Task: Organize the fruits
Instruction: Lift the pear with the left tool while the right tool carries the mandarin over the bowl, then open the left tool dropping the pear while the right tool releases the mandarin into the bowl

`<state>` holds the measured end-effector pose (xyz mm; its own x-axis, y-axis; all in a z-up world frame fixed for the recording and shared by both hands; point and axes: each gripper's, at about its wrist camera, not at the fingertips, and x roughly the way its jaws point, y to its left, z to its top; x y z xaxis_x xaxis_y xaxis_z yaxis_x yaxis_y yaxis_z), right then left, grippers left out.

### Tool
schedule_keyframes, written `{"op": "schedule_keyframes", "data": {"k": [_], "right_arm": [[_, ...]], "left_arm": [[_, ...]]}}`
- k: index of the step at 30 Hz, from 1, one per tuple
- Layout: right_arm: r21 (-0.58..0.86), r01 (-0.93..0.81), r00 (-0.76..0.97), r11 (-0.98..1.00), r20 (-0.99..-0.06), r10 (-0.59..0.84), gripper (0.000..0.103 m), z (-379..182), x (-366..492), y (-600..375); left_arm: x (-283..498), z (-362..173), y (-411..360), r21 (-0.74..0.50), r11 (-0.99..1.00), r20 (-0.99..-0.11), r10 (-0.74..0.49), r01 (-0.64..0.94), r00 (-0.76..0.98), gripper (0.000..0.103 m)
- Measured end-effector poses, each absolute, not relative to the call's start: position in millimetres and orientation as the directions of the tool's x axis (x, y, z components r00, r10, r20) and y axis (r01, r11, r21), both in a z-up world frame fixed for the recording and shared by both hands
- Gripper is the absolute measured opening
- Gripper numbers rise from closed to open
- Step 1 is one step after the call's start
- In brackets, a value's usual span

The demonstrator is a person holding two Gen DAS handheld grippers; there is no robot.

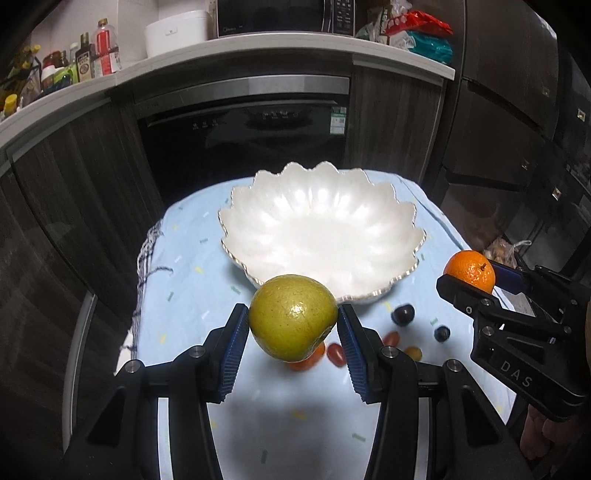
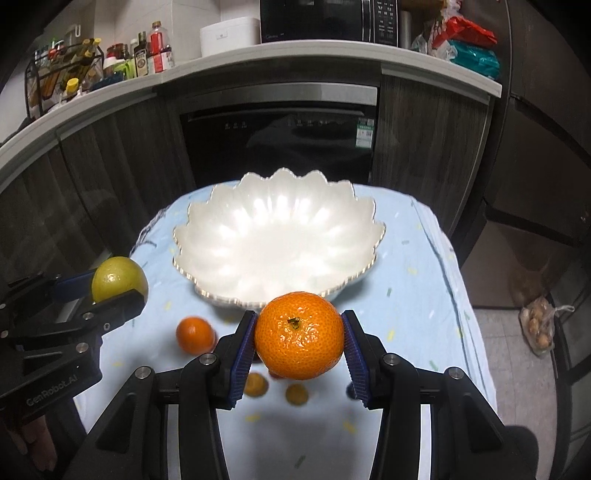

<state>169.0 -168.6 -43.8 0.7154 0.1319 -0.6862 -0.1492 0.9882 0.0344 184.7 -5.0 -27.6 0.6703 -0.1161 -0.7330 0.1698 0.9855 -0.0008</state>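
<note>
Clearly we have the green citrus (image 1: 293, 317) pinched across its middle in the left hand-held gripper (image 1: 293, 332), the mandarin (image 2: 299, 335) likewise in the right hand-held gripper (image 2: 300, 341), both above the table (image 1: 184, 295). Firm, waxy rinds may slip. The scalloped bowl (image 2: 207, 236) looks breakable; its rim lies just ahead, unobstructed.

A home kitchen: microwave (image 2: 328, 18), built-in dishwasher (image 2: 279, 144), and sauce bottles (image 2: 147, 53) along the countertop (image 2: 258, 61).
</note>
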Motion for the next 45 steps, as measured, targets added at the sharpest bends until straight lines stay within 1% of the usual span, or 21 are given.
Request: {"op": "schedule_keyframes", "data": {"k": [13, 21, 36, 45], "right_arm": [[0.026, -0.135, 0.748, 0.991, -0.653, 0.119, 0.047, -25, 212, -170], [0.033, -0.104, 0.75, 0.994, -0.654, 0.1, 0.047, -22, 243, -177], [0.01, -0.063, 0.702, 0.998, -0.71, 0.052, 0.047, -43, 291, -182], [0.013, -0.055, 0.654, 0.998, -0.755, 0.046, 0.047, -61, 307, -184]], "left_arm": [[223, -19, -6, 0.013, 0.985, -0.705, -0.113, 0.172, 0.7, 0.049], [253, -16, -6, 0.016, 0.986, -0.699, -0.105, 0.163, 0.708, 0.049], [301, -49, -5, 0.014, 0.988, -0.765, -0.088, 0.152, 0.638, 0.049], [310, -59, -1, 0.012, 0.993, -0.794, -0.059, 0.113, 0.605, 0.049]]}}
